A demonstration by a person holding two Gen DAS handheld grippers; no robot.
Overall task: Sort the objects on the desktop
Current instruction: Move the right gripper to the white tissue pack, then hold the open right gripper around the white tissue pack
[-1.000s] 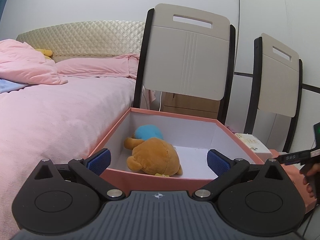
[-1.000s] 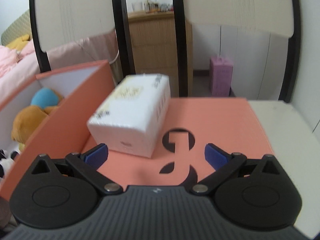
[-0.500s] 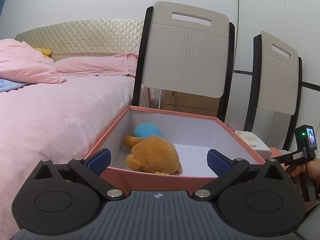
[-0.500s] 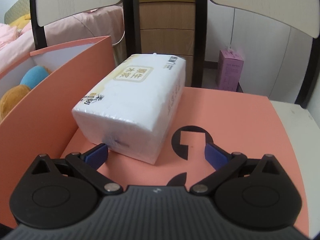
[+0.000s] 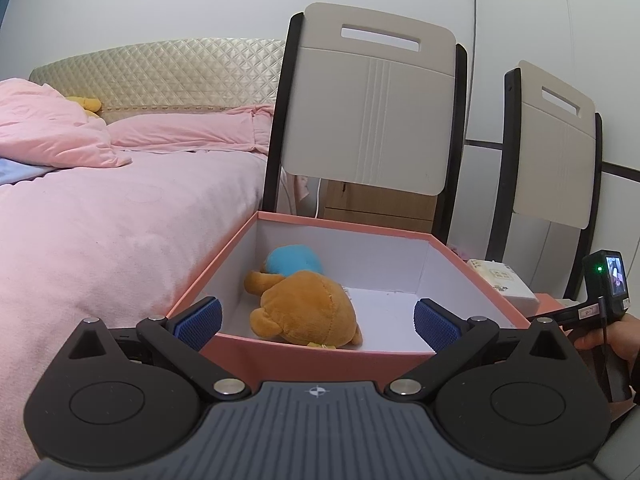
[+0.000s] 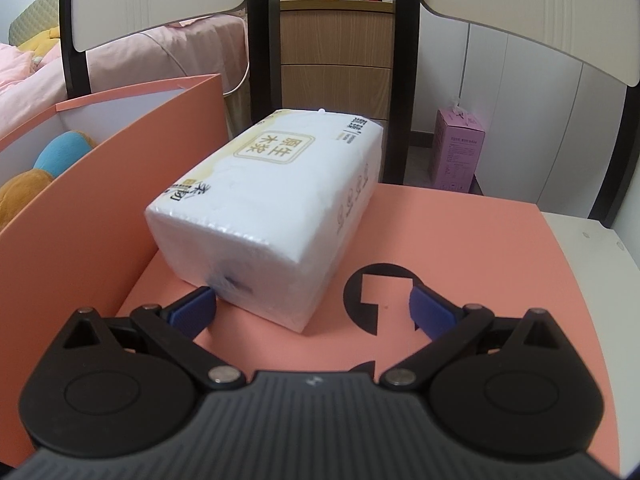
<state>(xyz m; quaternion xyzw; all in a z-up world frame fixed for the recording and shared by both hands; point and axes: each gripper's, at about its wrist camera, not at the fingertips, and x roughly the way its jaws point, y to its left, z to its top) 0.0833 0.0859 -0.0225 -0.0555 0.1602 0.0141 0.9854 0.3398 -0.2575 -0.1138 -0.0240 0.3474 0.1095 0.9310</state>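
Right tongs [image 6: 312, 306] released, jaws spread wide, low over the pink lid [image 6: 460, 248]. Tissue pack [image 6: 276, 208] lies flat on that lid, its near corner between the 2 jaws but off to the left; the left pad [image 6: 194, 311] looks to be touching or just beside the wrapper, cannot tell which. Left tongs [image 5: 316, 320] also released, holding nothing, hovering at the near wall of the pink box [image 5: 320, 354]. Inside the box, ahead of the left tongs: 1 brown plush toy [image 5: 308, 306] and 1 blue plush toy [image 5: 294, 260] behind it.

Risks, as judged:
- Pack sits skewed to the jaw line; closing now would likely pinch 1 corner only, so the soft wrapper could twist or slip out
- Left pad could nudge the pack toward the box wall, just left of the right tongs
- Glossy wrap, squashy contents: a light squeeze may not hold

Surface: smooth pink lid with a black printed mark, lying on a pale tabletop [image 6: 588, 240]. Room: 2 chair backs [image 5: 372, 104] beyond the box, a bed with pink bedding [image 5: 120, 216] to the left, a wooden dresser [image 6: 336, 56] and a purple carton [image 6: 458, 156] straight ahead of the right tongs
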